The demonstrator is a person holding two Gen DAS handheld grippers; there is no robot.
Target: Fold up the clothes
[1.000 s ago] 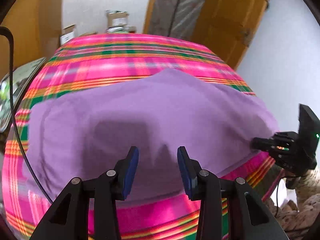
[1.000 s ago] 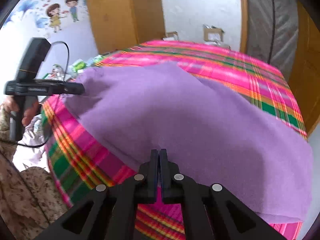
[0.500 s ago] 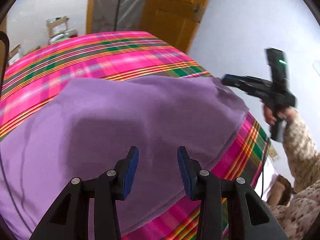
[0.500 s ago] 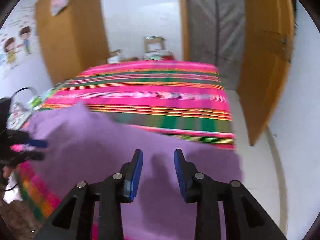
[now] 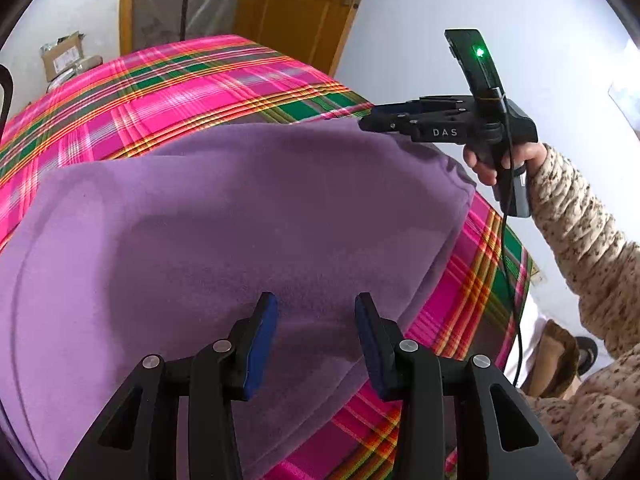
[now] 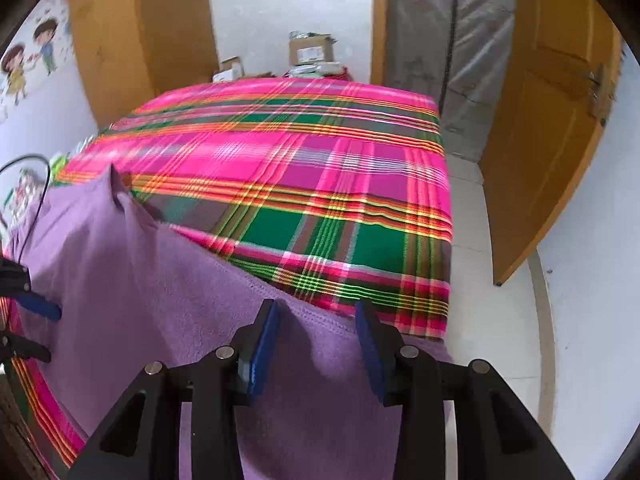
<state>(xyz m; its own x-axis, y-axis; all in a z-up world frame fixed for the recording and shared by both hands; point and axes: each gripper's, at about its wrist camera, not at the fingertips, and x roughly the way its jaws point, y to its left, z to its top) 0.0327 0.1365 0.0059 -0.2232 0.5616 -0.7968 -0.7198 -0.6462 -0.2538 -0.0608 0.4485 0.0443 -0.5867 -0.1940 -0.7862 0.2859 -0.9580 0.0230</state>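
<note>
A purple fleece garment point(image 5: 224, 216) lies spread over a pink and green plaid bed cover point(image 5: 168, 84). My left gripper point(image 5: 316, 312) hangs open above the garment's near right part, with nothing between its blue pads. The right gripper point(image 6: 316, 312) hovers over the garment's far right edge point(image 6: 320, 316); its jaws are opening and do not pinch the cloth. In the left wrist view the right gripper point(image 5: 370, 119) reaches over the garment's far right corner, held by a hand point(image 5: 488, 164). The left gripper point(image 6: 44, 330) shows at the right wrist view's left edge.
The bed's right edge point(image 6: 446, 240) drops to a pale floor point(image 6: 500, 320) beside an orange door point(image 6: 552, 140). Cardboard boxes point(image 6: 312, 48) stand past the bed's far end. A black cable point(image 5: 512, 264) hangs from the right gripper. A sleeve in a speckled knit point(image 5: 592, 248) fills the right side.
The right gripper, shut at the garment's near edge a second ago, now stands open over its far right edge. Both grippers have swung rightward; the left one has stayed open.
</note>
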